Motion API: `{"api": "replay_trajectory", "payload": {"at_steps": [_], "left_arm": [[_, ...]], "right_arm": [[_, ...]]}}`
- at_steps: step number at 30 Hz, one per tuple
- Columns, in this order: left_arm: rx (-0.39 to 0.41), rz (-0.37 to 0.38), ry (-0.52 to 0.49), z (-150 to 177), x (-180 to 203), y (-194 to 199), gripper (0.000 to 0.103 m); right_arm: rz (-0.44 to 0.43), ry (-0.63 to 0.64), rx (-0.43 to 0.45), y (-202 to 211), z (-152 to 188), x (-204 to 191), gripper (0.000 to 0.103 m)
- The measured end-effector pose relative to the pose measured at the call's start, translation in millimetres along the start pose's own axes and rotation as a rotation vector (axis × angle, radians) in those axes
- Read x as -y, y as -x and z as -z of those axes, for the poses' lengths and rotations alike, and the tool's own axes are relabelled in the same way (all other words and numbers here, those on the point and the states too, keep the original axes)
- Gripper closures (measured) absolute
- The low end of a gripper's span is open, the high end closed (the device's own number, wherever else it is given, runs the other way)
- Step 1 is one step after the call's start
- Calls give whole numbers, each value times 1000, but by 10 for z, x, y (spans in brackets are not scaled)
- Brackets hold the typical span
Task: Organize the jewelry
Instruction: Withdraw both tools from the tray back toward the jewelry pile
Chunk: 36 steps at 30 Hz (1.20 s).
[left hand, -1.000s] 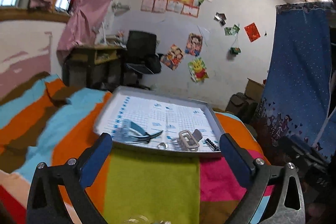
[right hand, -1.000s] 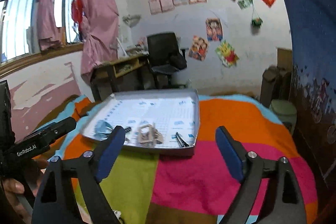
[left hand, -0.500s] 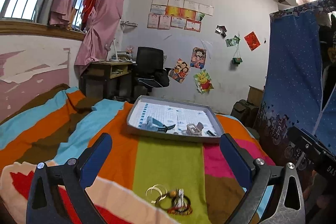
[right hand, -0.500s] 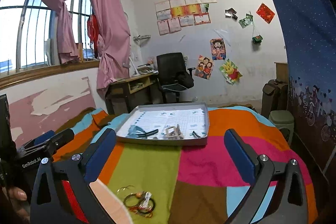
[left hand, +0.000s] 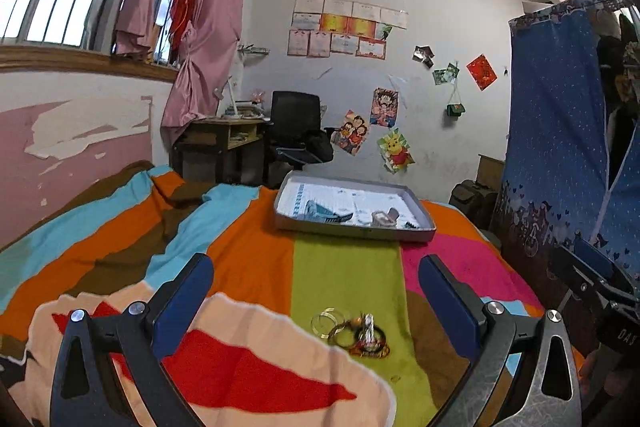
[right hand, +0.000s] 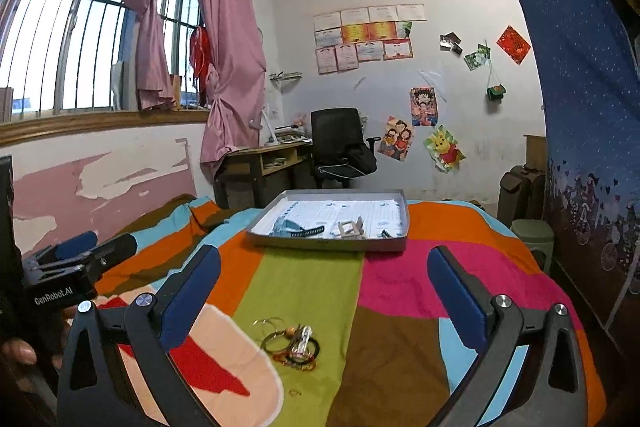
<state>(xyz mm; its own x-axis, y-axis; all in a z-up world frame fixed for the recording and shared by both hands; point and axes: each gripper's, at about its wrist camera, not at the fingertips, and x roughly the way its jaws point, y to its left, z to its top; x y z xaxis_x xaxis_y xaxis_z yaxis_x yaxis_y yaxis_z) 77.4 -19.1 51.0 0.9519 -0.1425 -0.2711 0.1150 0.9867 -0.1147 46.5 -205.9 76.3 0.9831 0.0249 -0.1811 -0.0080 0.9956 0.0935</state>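
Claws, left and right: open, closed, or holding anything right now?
Left claw: open, holding nothing.
Right claw: open, holding nothing.

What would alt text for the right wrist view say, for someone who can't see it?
An open right gripper points over a striped blanket at a small pile of bracelets and rings lying on its green stripe. Farther back sits a shallow grey tray with a few items inside; the left gripper shows at the left edge.

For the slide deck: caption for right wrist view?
Open right gripper above a jewelry pile on the striped blanket, tray beyond.
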Motion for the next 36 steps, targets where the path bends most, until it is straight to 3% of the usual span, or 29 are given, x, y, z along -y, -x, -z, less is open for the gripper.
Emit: {"api": "replay_trajectory", "payload": {"at_steps": [12,18,26,29,36], "left_arm": [[-33,-39,11,352,-290,131,0],[-94,-41,51,484,-373,16,0],[-149,-41,51,505,-381,-181,0],[-162,-50,57,518,-372,-256,0],[-166,-60,12,511,-295,-499,0]], "right_arm": [[31,-9,-74,104,424,-100,1],[50,45,-114,8,612,-164,1],[46,8,-195,-190,701,-66,1],[3,-52,-238,-296,717,5,1],[4,-67,-254,-543,731,62,1]]}}
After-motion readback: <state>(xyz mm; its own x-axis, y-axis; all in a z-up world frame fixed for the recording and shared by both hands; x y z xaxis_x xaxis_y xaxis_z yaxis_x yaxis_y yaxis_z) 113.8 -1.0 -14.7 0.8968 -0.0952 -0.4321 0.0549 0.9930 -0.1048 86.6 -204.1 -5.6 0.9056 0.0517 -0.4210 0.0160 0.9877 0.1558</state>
